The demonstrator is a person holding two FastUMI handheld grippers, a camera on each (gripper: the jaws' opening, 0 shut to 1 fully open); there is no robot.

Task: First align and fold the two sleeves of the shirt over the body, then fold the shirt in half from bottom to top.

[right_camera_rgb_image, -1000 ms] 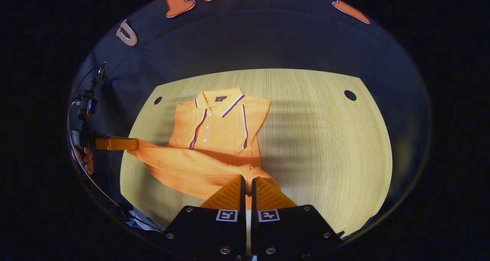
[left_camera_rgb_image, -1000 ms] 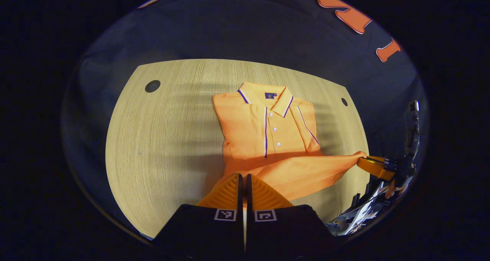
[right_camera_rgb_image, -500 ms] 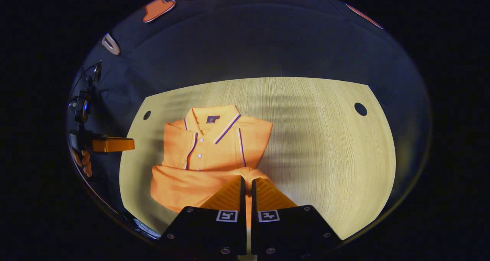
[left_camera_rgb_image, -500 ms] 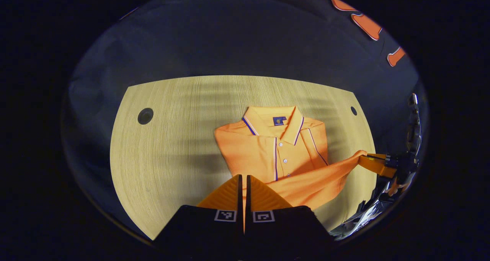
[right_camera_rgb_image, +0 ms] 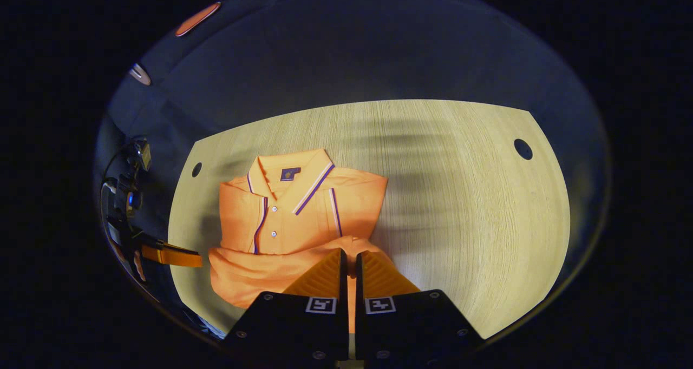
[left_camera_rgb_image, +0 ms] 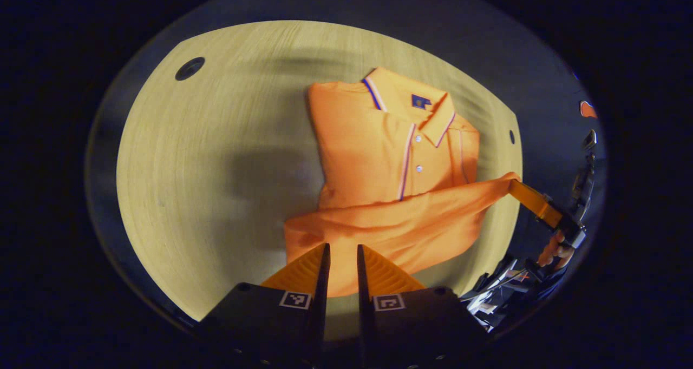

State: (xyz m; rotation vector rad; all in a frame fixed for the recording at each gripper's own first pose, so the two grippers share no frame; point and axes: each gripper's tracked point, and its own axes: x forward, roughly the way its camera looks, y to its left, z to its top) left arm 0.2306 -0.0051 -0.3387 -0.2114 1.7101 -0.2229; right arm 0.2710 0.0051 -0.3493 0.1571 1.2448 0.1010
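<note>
Left gripper view: hem let go on one side, pinched on the other

Left gripper (left_camera_rgb_image: 341, 261) stands narrowly parted, nothing between its fingers, above the orange shirt (left_camera_rgb_image: 390, 158)'s raised hem; right gripper (right_camera_rgb_image: 349, 269) is clamped on that hem (its far corner, in the left gripper view, is drawn taut); shirt lies collar-away on the wooden table (right_camera_rgb_image: 476, 206), sleeves folded in; a round hole (right_camera_rgb_image: 523, 149) sits well apart.

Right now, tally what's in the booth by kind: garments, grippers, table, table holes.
Orange polo shirt: 1
Grippers: 2 (left gripper, right gripper)
Wooden table: 1
Round holes in the table: 2 (one, another)
Total: 6
</note>
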